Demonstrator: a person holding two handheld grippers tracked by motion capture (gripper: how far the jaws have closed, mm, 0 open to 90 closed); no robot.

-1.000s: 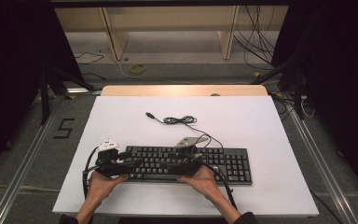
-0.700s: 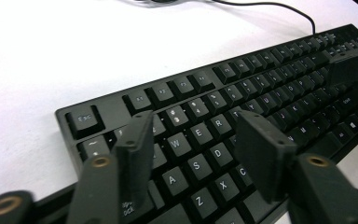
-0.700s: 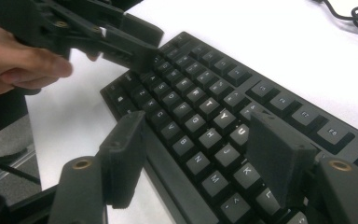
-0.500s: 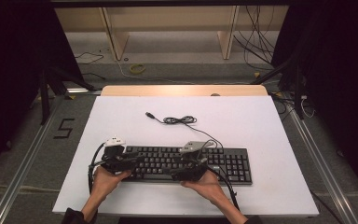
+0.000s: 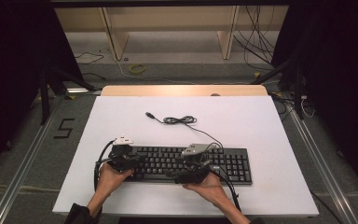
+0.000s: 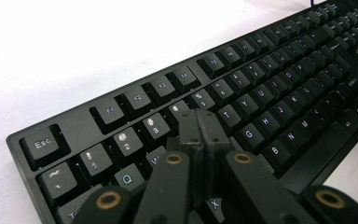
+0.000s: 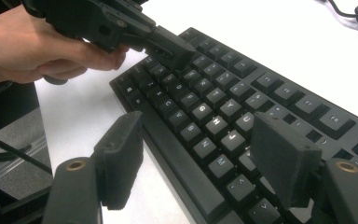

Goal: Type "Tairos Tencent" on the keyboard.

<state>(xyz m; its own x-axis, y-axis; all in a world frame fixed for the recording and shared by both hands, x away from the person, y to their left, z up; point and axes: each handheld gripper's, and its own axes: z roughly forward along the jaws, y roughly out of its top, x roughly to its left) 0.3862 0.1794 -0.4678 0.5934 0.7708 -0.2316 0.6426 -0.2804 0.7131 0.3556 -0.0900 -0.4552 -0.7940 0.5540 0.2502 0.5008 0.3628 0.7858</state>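
high view: a keyboard [image 5: 186, 164] is seen lying near the front edge of the white table [image 5: 261, 126], its long axis running left to right, parallel to that edge. its cable [image 5: 179, 120] is trailed toward the table's middle. the left gripper [image 5: 129, 161] is held over the keyboard's left end, the right gripper [image 5: 191, 173] over its middle, at the front rim.

left gripper view: the jaws have just been closing and are now pressed together, with nothing between them. their joined tip [image 6: 199, 126] is poised just above the number row, near the 4 key; the keyboard stretches away to the upper right.

right gripper view: the jaws are spread wide, having just been opening, empty, straddling the letter keys [image 7: 219, 126] from the front rim. the left gripper [image 7: 175, 46] is seen farther off.
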